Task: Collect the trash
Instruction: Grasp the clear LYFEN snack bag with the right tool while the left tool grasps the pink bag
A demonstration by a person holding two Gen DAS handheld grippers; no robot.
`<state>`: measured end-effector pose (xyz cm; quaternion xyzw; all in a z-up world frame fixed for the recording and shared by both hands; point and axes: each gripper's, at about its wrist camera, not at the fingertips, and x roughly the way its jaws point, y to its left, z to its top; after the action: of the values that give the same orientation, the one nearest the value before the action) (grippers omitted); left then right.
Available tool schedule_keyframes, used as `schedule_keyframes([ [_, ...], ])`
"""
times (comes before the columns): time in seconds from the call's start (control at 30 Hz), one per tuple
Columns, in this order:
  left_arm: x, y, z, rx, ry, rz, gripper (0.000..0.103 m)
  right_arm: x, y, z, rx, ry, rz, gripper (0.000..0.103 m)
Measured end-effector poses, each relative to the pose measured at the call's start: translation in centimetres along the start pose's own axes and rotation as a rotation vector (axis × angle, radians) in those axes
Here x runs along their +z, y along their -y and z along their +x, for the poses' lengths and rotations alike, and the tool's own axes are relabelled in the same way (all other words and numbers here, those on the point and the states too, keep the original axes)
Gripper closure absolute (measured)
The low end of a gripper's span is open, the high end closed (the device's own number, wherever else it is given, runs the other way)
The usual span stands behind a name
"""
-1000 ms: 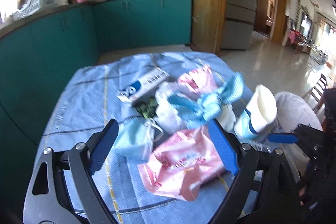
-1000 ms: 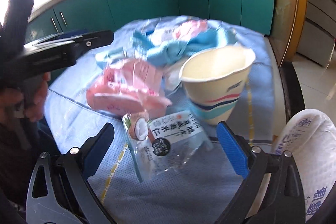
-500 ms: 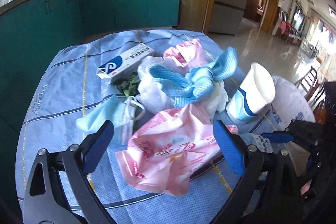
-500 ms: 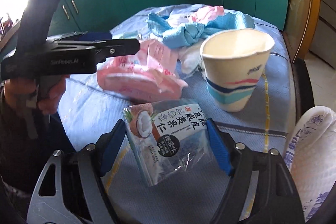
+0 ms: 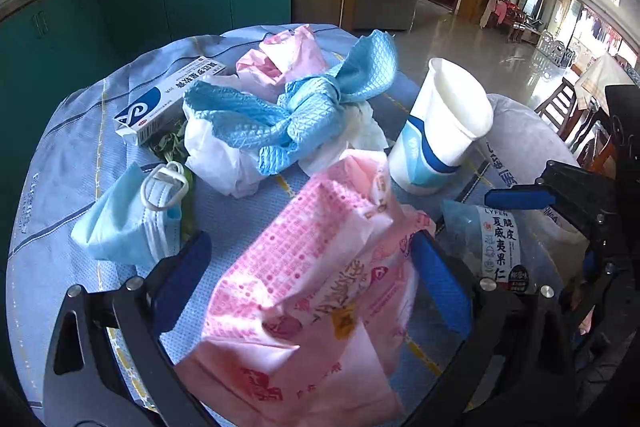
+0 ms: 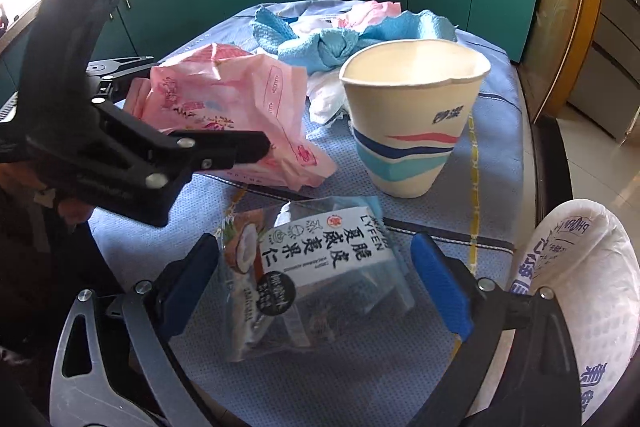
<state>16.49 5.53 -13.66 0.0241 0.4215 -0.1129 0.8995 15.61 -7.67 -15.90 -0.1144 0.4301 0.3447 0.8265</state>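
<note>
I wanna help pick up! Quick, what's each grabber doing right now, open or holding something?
Left gripper: open, around the pink bag, not squeezing.
Right gripper: open, around the snack packet, not squeezing.

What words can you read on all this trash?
"LYFEN" and "夏威夷果仁": clear snack bag.
"脆皮": same bag, beside those.
Blue characters on the paper cup: too blurred.
Blue print on the white bag: cut off, unreadable.
Medicine box: print too small.
Pink bag: print too blurred.
</note>
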Motion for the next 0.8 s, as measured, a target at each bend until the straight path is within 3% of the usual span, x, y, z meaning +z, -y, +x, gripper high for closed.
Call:
schedule_keyframes([
  [0.07, -0.1, -0.2, -0.2, -0.009, 0.003, -0.008, 0.005, 0.0, -0.2, 0.0, 0.000, 0.007, -0.005, 0.008],
  [0.23, -0.1, -0.6, -1.0, -0.019, 0.022, -0.031, 0.025, -0.3, -0.5, -0.3, 0.022, 0.024, -0.017, 0.012],
  [0.3, 0.0, -0.9, -1.0, -0.022, 0.021, -0.034, 0.039, -0.4, -0.6, -0.4, 0.023, 0.024, -0.020, 0.016],
  [0.43, -0.1, -1.0, -1.2, -0.030, 0.017, -0.038, 0.050, -0.4, -0.7, -0.6, 0.014, 0.033, -0.027, 0.018],
  [0.5, -0.1, -1.0, -1.3, -0.030, 0.020, -0.034, 0.061, -0.4, -1.0, -0.9, 0.009, 0.041, -0.030, 0.021],
  [0.6, 0.0, -1.1, -1.6, -0.020, 0.034, -0.033, 0.069, -0.4, -1.2, -1.6, -0.008, 0.068, -0.043, 0.029],
  [0.63, 0.0, -1.1, -1.7, -0.012, 0.041, -0.032, 0.069, -0.4, -1.3, -1.9, -0.013, 0.078, -0.046, 0.051],
  [0.67, 0.1, -1.1, -1.9, -0.002, 0.049, -0.031, 0.071, -0.3, -1.3, -2.2, -0.018, 0.090, -0.042, 0.061],
  [0.8, 0.1, -1.2, -3.0, 0.040, 0.093, -0.022, 0.072, -0.3, -1.1, -3.0, -0.028, 0.119, -0.046, 0.063],
])
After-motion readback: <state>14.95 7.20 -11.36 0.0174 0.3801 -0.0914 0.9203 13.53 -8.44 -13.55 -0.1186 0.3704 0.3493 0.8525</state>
